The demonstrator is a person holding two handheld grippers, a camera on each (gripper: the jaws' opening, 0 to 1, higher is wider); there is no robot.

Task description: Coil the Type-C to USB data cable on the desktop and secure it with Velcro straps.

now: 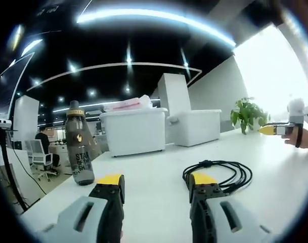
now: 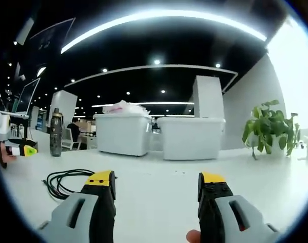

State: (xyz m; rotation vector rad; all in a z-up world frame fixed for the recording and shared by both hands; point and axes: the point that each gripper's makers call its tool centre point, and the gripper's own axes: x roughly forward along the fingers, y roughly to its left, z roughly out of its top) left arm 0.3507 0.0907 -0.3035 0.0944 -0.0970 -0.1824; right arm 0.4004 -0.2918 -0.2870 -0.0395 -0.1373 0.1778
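Both the left gripper [image 1: 156, 187] and the right gripper [image 2: 157, 185] hover with jaws apart, empty. The black cable [image 1: 219, 174] (already looped) lies on the white desktop [image 1: 159, 162] just beyond the left gripper's right jaw — pinch the loops together low, without scattering them.

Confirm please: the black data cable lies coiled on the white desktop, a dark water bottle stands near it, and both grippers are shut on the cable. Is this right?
One part is wrong. Neither gripper holds the black data cable. In the left gripper view the left gripper is open, the cable beyond its jaws; in the right gripper view the right gripper is open too. The dark water bottle does stand on the white desktop.
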